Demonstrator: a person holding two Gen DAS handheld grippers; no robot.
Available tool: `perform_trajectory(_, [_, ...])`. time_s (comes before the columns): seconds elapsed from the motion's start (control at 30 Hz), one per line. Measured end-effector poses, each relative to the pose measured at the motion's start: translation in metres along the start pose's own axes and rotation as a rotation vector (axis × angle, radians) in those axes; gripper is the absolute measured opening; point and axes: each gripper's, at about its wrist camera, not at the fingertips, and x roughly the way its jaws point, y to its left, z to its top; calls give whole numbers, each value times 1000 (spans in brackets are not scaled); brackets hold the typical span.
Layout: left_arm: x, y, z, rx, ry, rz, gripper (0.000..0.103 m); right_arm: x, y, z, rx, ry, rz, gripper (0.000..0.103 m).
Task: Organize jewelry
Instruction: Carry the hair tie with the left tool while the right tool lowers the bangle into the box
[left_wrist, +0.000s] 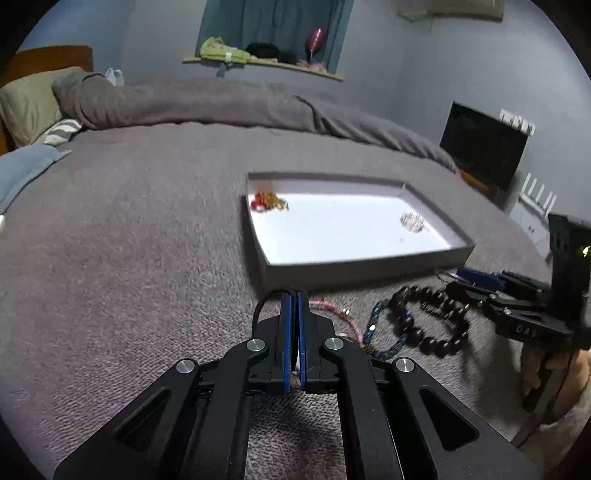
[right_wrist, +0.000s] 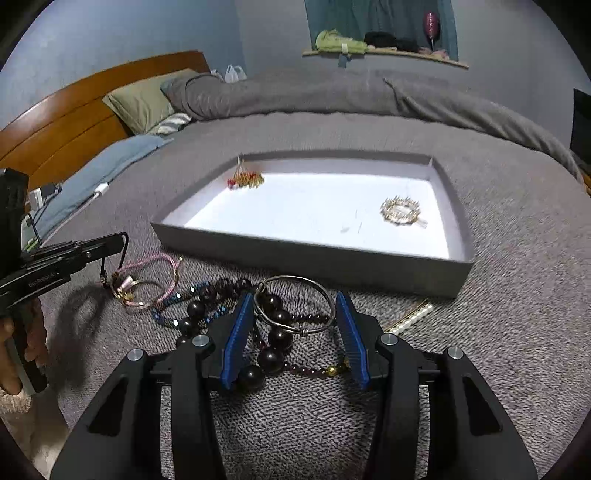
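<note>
The right tool (right_wrist: 293, 332), bottom centre of its own view, stands spread, its blue pads straddling a thin wire bangle (right_wrist: 295, 304) and a dark bead bracelet (right_wrist: 271, 339) without touching either. The left tool (left_wrist: 294, 332), bottom centre of the left view, is pressed together on a pink cord bracelet (right_wrist: 151, 280); a pale strand shows between its pads. In the right view that bracelet hangs at centre left, partly raised off the bed cover (right_wrist: 517, 295).

Beyond both tools, in mid-frame, sits the grey tray (right_wrist: 314, 266). It holds a red-and-gold piece (right_wrist: 245, 180) in its upper-left corner and a pale round brooch (right_wrist: 400, 210) at right.

Handling judgement: the cord bracelet is light and limp; hold it by its metal fitting. The bangle is stiff, thin and likely slippery; pinch across the wire. The bead bracelet is heavier and flexible; grip between two beads.
</note>
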Motion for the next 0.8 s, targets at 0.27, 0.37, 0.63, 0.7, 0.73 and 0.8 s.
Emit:
perform_trajectory(0.27, [-23, 3, 13, -20, -75, -20, 4, -16, 4, 4, -2, -62, -7, 46])
perform_trajectory(0.37, [-34, 3, 20, -18, -108, -23, 4, -22, 1, 7, 6, -89, -8, 46])
perform_trajectory(0.63, [-26, -13, 69, 22, -147, -20, 4, -26, -19, 49, 59, -172, -73, 46])
perform_trajectory(0.7, [-20, -17, 79, 28, -156, -6, 4, -27, -28, 62, 85, -199, -90, 46])
perform_trajectory(0.73, [-14, -19, 87, 27, -159, -4, 4, -27, -33, 69, 100, -214, -100, 46])
perform_trajectory(0.8, [-2, -23, 97, 25, -163, -9, 4, -25, -42, 76, 117, -230, -121, 46])
